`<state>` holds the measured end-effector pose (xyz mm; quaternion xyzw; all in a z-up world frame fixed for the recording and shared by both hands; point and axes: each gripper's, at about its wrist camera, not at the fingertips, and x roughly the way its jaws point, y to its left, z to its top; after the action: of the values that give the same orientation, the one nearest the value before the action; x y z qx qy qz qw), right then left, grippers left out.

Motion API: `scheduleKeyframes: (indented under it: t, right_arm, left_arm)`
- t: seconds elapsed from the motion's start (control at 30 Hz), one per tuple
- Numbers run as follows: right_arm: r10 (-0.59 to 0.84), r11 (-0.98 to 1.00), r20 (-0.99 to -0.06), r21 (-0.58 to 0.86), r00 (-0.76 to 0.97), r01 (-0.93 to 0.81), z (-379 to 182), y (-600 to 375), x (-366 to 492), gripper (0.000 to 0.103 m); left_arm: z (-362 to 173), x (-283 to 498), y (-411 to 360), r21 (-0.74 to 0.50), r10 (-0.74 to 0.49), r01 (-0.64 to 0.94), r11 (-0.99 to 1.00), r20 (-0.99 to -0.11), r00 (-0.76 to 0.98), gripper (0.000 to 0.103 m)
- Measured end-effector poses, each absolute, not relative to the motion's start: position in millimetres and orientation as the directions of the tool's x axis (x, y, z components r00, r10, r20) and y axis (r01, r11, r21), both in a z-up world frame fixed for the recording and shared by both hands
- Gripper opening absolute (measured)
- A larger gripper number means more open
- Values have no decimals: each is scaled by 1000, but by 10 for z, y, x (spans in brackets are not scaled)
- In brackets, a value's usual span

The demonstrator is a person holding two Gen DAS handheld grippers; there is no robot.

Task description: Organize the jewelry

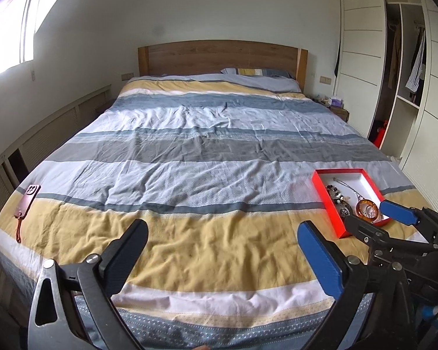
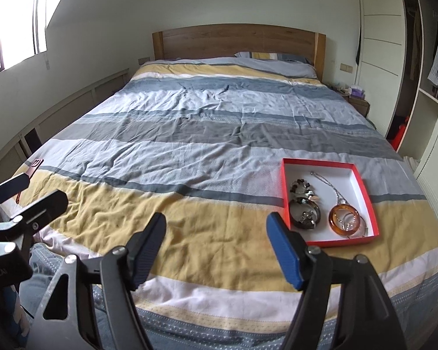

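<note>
With both the left tool (image 1: 222,243) and right tool (image 2: 216,242) gaping wide and empty, best to lower gently toward the red box (image 2: 286,192) at lower right, pinching the amber bangle (image 2: 345,217) by its rim.

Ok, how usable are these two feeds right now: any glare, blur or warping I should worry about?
Left wrist view: the window is blown out, the wardrobe bows from fisheye, and the red box sits near the edge. Right wrist view: same window glare, but the red box and amber bangle are sharp and evenly lit.
</note>
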<state>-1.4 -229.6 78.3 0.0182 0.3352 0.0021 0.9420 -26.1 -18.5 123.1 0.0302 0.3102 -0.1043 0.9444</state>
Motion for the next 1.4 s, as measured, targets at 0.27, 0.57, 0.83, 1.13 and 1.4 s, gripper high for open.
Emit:
scheduleKeyframes:
  t: [0.27,0.57,0.83,1.13,1.4]
  right_arm:
    - [-18,999,-610,11,792,32,783,-2217,-173,70]
    - [-63,997,-590,6,805,82,774,-2271,-308,70]
    - [-72,995,-600,7,797,95,682,-2318,-344,71]
    - [-57,996,-628,20,776,89,514,-2331,-264,71]
    - [-74,996,-648,-6,758,92,457,-2339,-136,71]
  left_arm:
    - [1221,-409,-38,2,-155,191,982,-579,800,102]
    - [1173,-496,69,15,-126,165,986,-583,803,102]
    - [1079,-493,81,22,-117,163,986,-603,789,102]
    - [912,-373,72,27,-108,164,986,-643,758,102]
    - [744,-147,92,13,-99,146,989,-679,728,102]
